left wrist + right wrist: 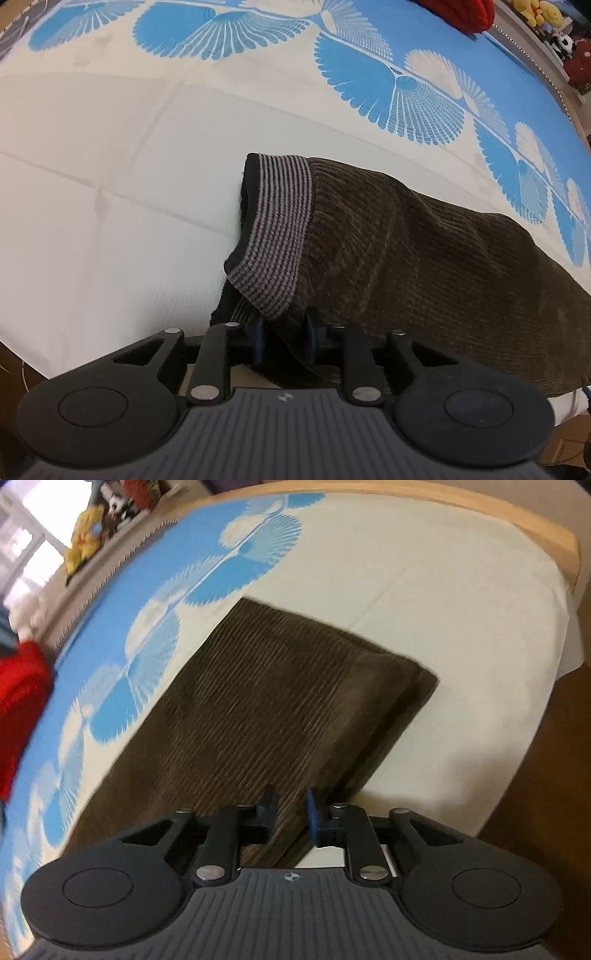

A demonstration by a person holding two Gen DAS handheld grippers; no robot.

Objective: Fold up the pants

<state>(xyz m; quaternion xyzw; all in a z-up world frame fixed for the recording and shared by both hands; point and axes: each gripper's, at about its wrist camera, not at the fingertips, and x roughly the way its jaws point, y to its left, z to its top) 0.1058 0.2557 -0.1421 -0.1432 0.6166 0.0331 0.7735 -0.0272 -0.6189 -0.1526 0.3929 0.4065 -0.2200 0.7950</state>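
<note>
I see the pants (pixel 266 705) already folded lengthwise near the bed's (pixel 461 590) foot edge. My left claw (pixel 284 334) grasps the waistband; my right claw (pixel 291 814) hangs released above the fabric. A crosswise fold remains.

This is a bedroom in a home. A wide bed (pixel 424 572) fills both views, spread with a cream sheet printed with blue fan-shaped patterns (pixel 417 99), and a pale wooden frame (pixel 517 520) edges its far side. Along one side a ledge carries a row of soft toys (pixel 535 14), yellow plush ones among them. A red knitted garment (pixel 22 709) lies on the bed near that ledge.
</note>
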